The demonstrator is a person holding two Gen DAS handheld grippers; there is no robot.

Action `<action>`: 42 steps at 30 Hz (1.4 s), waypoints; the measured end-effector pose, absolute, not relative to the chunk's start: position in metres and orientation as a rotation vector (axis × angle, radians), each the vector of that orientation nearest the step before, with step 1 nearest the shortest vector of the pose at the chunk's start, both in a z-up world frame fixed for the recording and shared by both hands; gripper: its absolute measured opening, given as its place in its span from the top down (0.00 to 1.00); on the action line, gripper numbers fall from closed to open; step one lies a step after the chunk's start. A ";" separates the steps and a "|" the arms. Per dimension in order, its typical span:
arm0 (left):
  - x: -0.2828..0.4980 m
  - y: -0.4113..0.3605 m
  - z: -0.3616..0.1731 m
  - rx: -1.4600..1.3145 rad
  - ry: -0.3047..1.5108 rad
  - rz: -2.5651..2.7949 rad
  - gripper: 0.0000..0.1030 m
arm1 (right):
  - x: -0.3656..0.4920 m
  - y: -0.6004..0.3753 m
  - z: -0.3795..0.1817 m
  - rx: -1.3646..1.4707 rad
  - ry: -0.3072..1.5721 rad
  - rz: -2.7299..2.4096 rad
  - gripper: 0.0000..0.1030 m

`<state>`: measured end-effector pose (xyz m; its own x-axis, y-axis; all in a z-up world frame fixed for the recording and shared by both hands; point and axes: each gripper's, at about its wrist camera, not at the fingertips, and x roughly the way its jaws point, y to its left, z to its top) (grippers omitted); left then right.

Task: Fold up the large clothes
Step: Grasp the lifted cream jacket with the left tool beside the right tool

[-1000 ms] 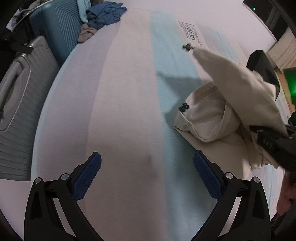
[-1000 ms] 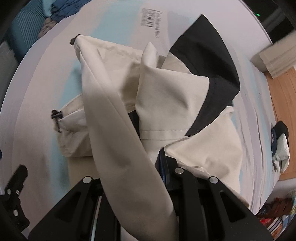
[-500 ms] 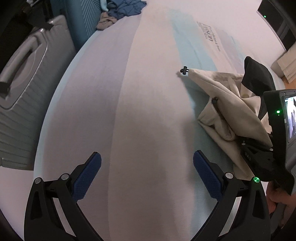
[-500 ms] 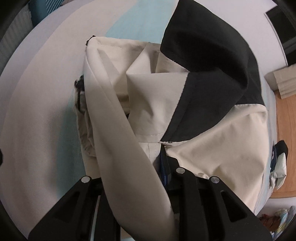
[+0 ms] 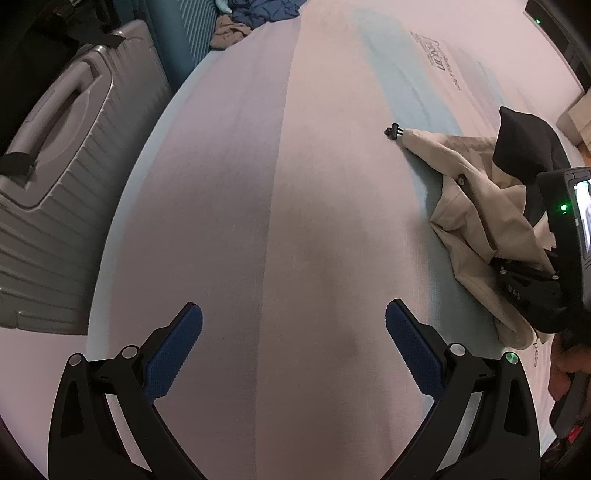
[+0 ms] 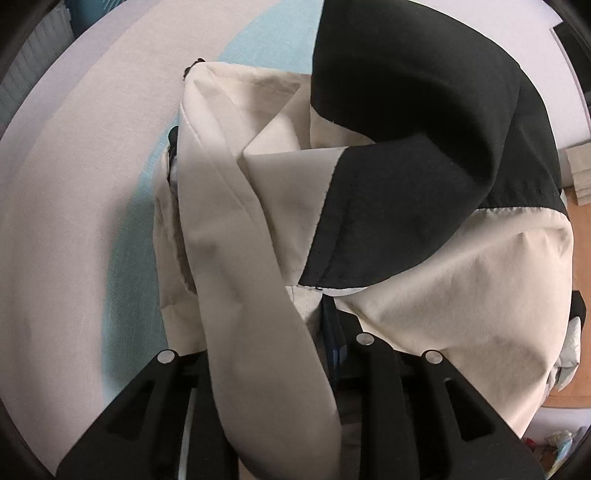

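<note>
A cream jacket (image 6: pixel 443 295) with a black panel (image 6: pixel 424 147) lies bunched on the bed. One long cream fold runs from it down between the jaws of my right gripper (image 6: pixel 291 332). Those jaws are opening while the cloth is still pinched next to the blue pad (image 6: pixel 332 332). In the left wrist view the jacket (image 5: pixel 476 221) sits at the right, with a black cord toggle (image 5: pixel 393 131) at its far tip and the right gripper (image 5: pixel 517 291) on its near edge. My left gripper (image 5: pixel 293 314) hangs open over bare sheet, well left of the jacket, holding nothing.
The bed sheet (image 5: pixel 277 184) is pale with a light-blue stripe. A grey suitcase (image 5: pixel 55 166) and a teal one (image 5: pixel 184 37) stand along its left side. Blue and tan clothes (image 5: pixel 258 14) lie at the far end. Wooden floor (image 6: pixel 580 258) lies to the right. A hand (image 5: pixel 565 365) holds the right gripper.
The right gripper has sunk with the jacket, whose lifted fold now rests low on the bed. The left gripper has drifted left, away from the jacket, still open.
</note>
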<state>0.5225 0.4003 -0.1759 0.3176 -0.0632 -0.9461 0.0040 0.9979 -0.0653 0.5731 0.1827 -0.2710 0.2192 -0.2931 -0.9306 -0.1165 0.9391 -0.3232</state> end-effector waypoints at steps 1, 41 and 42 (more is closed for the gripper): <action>0.522 0.400 -0.176 -0.051 1.249 -0.044 0.06 | 0.572 0.181 -0.269 -0.359 1.350 -0.115 0.77; 0.557 0.313 -0.137 -0.254 1.271 -0.297 0.06 | 0.510 0.055 -0.105 -0.233 1.199 0.125 0.13; 0.562 0.305 -0.141 -0.278 1.284 -0.321 0.06 | 0.518 0.043 -0.110 -0.231 1.208 0.115 0.13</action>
<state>0.5618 0.3054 -0.1407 0.2495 -0.3850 -0.8886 0.0791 0.9226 -0.3775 0.5184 0.0433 -0.1104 0.3522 -0.0343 -0.9353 -0.2105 0.9708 -0.1149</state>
